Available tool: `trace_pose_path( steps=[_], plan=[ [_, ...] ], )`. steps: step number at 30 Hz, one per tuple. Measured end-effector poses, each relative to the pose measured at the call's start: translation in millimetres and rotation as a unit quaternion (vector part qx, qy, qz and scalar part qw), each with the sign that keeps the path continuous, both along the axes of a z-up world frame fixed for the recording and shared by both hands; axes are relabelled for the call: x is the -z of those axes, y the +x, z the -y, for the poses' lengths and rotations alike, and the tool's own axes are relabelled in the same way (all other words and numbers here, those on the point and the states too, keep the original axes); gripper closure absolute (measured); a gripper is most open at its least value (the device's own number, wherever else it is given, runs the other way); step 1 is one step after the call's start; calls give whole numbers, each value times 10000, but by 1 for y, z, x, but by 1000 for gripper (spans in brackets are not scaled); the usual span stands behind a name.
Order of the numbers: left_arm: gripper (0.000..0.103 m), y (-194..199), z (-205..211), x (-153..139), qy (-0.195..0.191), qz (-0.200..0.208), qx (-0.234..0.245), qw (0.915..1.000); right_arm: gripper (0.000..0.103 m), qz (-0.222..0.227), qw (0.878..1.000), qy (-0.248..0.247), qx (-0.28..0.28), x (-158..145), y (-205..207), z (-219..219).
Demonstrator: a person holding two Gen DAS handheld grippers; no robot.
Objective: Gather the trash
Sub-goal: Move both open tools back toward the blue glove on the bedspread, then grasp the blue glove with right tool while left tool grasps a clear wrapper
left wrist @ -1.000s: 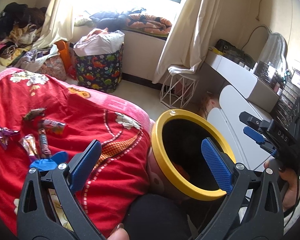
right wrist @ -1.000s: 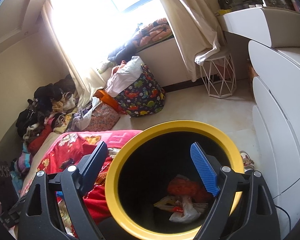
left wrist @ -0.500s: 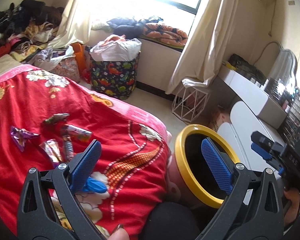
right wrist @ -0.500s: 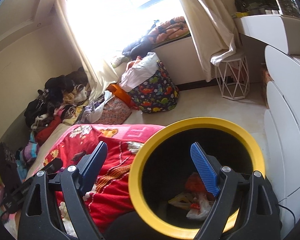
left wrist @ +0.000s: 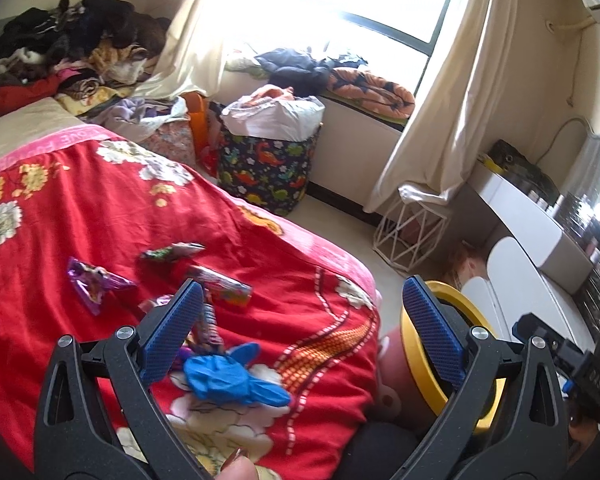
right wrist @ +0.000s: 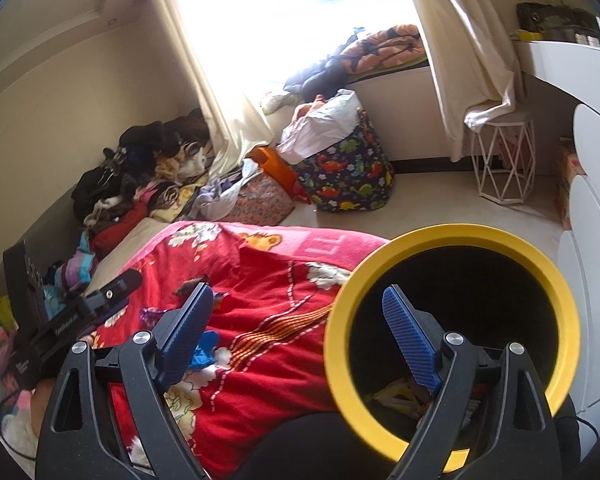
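Several candy wrappers lie on the red floral blanket (left wrist: 100,208): a purple wrapper (left wrist: 94,282), a striped one (left wrist: 224,290), a dark one (left wrist: 172,252). A crumpled blue glove (left wrist: 232,378) lies nearest, just beyond my left gripper (left wrist: 300,332), which is open and empty above the blanket. The yellow-rimmed trash bin (right wrist: 451,240) stands beside the bed with trash at its bottom (right wrist: 399,396); it also shows in the left wrist view (left wrist: 405,332). My right gripper (right wrist: 296,328) is open and empty, its right finger over the bin mouth. The blue glove also shows in the right wrist view (right wrist: 206,350).
A dinosaur-print laundry bag (left wrist: 266,168) stands on the floor by the window. A white wire stool (left wrist: 409,236) sits under the curtain. White drawers (right wrist: 591,264) and a desk line the right wall. Clothes are piled (left wrist: 72,52) at the bed's far end.
Both grippers have swung left, away from the bin and toward the bed. The wrappers and blue glove now sit in the middle of the left view. Both stay open.
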State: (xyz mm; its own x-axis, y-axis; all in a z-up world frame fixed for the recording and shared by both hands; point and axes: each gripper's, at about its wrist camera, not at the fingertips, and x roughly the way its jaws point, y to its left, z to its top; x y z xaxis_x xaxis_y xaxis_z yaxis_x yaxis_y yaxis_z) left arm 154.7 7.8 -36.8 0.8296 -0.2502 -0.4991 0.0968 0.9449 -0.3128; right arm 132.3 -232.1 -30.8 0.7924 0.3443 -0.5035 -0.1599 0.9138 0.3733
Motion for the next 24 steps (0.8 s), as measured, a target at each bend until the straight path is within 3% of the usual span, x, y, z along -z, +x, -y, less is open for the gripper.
trace_pose_path(
  steps=[24],
  plan=[
    [11,6,-63,14,-126,-163,-623,9978,19,-90,9923,-419,-1158,10,21,-95]
  ],
)
